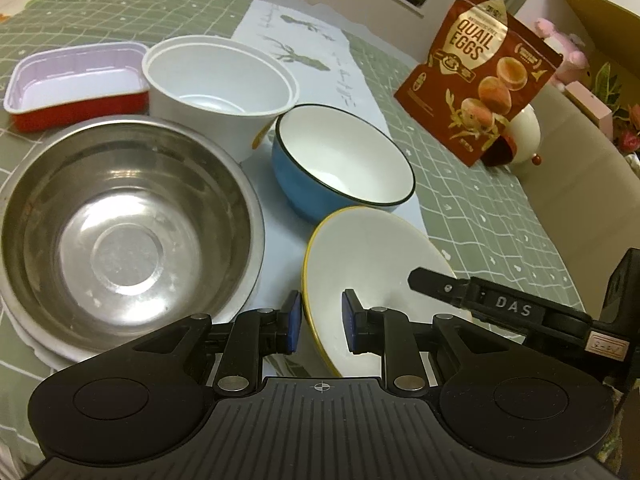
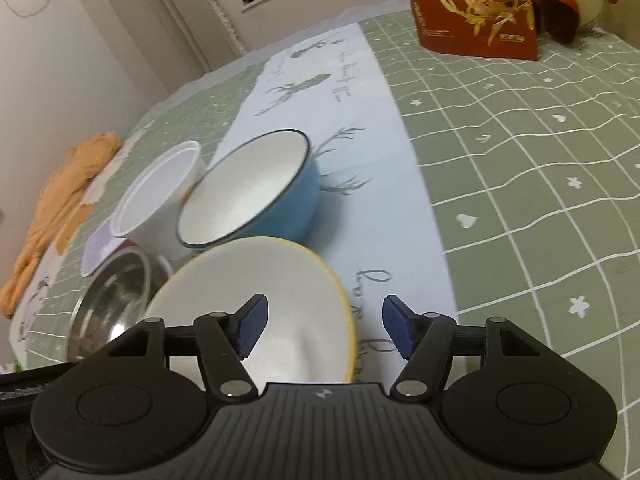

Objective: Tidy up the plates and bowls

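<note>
"quail eggs" is printed in large letters on the red pouch (image 1: pixel 478 76) standing at the far side of the worktop (image 1: pixel 460 184), and "das" is read on the black body of the right gripper (image 2: pixel 324 330) where it enters the left wrist view. faint cursive writing is seen on the pale runner (image 2: pixel 320 92) with deer prints, but it cannot be read.

only in the left wrist view are the red tray (image 1: pixel 76 88) with its pale lining, the inside of the steel bowl (image 1: pixel 124 232) and a pink toy (image 1: pixel 560 52) shown in full. only in the right wrist view is the orange cloth (image 2: pixel 60 204) at the far edge seen.

the yellow-rimmed plate (image 1: pixel 372 276) is tilted, just in front of the blue bowl (image 1: pixel 340 164), with the white tub (image 1: pixel 216 88) behind. the left gripper (image 1: pixel 321 322) is clamped on the plate's rim, one finger on each face. the right gripper's fingers are apart, with the plate's other rim between them; the left pad is seen over the plate's face, the right pad clear of the edge.
</note>
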